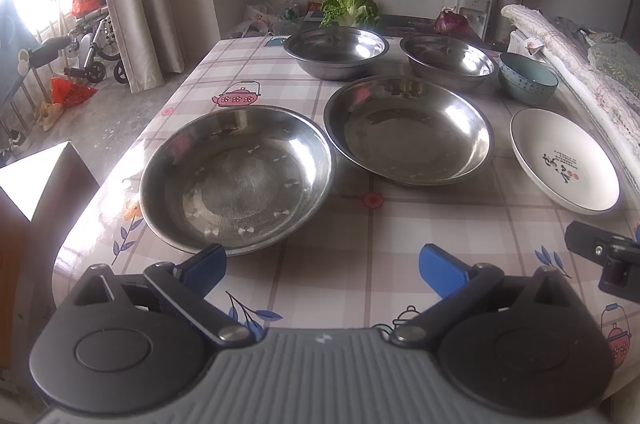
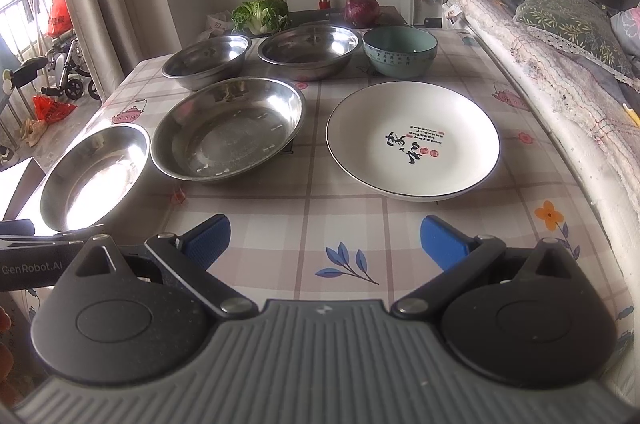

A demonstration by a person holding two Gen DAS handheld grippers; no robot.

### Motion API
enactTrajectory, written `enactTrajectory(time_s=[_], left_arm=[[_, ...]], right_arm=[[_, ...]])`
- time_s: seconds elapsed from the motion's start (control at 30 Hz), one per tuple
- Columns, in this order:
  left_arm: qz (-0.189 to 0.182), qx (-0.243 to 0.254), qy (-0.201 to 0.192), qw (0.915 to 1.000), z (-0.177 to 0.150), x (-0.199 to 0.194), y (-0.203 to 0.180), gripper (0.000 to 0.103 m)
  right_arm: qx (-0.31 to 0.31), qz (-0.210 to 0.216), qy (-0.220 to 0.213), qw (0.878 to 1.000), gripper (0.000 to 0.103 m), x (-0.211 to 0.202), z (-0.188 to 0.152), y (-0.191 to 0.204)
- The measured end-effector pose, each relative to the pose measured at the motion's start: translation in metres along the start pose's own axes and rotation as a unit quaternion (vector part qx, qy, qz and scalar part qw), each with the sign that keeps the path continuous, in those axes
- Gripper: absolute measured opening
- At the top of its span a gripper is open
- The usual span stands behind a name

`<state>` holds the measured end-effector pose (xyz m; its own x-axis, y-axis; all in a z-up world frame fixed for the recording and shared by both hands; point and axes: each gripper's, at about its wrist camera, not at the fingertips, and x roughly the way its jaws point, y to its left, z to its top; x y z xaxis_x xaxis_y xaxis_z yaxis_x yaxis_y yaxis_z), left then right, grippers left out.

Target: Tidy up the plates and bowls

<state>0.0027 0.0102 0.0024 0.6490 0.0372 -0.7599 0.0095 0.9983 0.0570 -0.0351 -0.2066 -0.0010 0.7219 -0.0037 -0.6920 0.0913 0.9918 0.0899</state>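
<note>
Left gripper [image 1: 322, 270] spread wide; round shiny steel plate [image 1: 236, 176] ahead.

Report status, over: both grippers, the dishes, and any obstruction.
Left gripper open, empty; right gripper open, empty. Six dishes on table, unstacked: four steel, green bowl, white plate. Nothing in the way.

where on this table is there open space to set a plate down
The widest bare tablecloth is the near strip, between the grippers and the white plate and steel plates. A narrower strip runs right of the white plate, along the bedding. The far row of bowls is crowded.
</note>
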Motion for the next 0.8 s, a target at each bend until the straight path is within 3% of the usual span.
enactTrajectory(time_s=[0.6,0.8], left_arm=[[-0.001,0.000,-0.001,1.0000,0.001,0.001,0.001,0.103],[-0.003,-0.002,-0.023,0.9997,0.023,0.003,0.016,0.103]], right_arm=[[-0.006,-0.017,-0.008,1.000,0.102,0.003,0.000,-0.001],[-0.031,-0.013,-0.032,0.999,0.102,0.004,0.017,0.002]])
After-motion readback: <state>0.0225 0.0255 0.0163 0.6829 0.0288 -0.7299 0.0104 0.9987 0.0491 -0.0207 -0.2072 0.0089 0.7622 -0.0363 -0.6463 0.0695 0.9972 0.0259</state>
